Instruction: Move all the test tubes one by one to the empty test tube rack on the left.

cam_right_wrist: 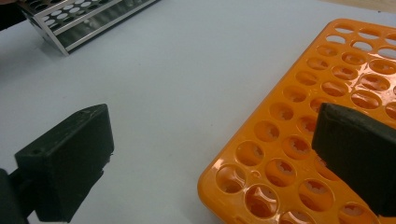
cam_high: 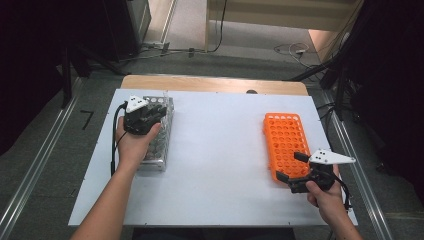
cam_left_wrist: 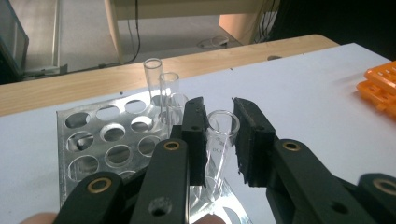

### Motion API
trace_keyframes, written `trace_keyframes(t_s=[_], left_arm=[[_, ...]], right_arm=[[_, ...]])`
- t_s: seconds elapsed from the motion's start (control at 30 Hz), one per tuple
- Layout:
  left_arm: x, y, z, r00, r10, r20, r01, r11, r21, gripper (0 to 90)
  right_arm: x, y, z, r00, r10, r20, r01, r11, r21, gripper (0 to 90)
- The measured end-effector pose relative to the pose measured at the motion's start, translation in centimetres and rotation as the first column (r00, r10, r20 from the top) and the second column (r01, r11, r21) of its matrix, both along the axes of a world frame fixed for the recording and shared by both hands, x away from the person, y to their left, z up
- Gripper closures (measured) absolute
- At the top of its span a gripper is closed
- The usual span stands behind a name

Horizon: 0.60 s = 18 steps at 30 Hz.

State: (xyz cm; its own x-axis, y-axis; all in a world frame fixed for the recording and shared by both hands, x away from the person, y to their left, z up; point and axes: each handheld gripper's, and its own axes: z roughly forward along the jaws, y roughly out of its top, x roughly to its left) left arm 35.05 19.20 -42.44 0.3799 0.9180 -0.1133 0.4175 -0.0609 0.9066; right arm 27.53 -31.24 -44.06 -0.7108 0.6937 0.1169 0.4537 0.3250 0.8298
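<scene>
High view: one metal rack [cam_high: 159,131] left of centre under the left gripper [cam_high: 150,116]; one orange rack [cam_high: 284,142] at right, right gripper [cam_high: 295,172] at its near end.

Left gripper view: three glass tubes; fingers [cam_left_wrist: 195,135] clamped on one glass tube [cam_left_wrist: 220,140], centre.

Right gripper view: fingers [cam_right_wrist: 70,165] apart.

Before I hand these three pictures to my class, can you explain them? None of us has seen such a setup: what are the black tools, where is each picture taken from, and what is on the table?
A person holds a pair of hand-worked tongs in each hand. The high view looks down on a white table; the other two pictures come from cameras riding on the tongs.

The left tongs are shut on a clear glass tube standing in a metal rack, which holds more tubes behind.

The right tongs are open, holding nothing, at the near corner of an orange rack whose visible holes are empty.
</scene>
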Motion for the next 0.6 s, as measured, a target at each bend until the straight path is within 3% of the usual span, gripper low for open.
trace_keyframes(t_s=[0.17,0.47,0.6], left_arm=[[-0.2,0.1,0.0,0.9994,-0.024,-0.024,0.023,0.9993,-0.028,67.3],[-2.7,0.1,0.4,0.9979,-0.064,-0.006,0.064,0.9959,-0.065,25.6],[-4.1,0.2,0.5,0.9955,-0.094,0.011,0.095,0.9932,-0.068,15.1]], right_arm=[[0.1,0.0,-0.1,1.0,-0.004,0.0,0.004,1.0,0.0,0.0],[0.2,-0.3,-0.1,1.0,-0.004,0.008,0.004,0.9999,0.011,0.0],[0.2,-0.5,0.0,0.9998,-0.009,0.015,0.009,0.9999,0.011,0.0]])
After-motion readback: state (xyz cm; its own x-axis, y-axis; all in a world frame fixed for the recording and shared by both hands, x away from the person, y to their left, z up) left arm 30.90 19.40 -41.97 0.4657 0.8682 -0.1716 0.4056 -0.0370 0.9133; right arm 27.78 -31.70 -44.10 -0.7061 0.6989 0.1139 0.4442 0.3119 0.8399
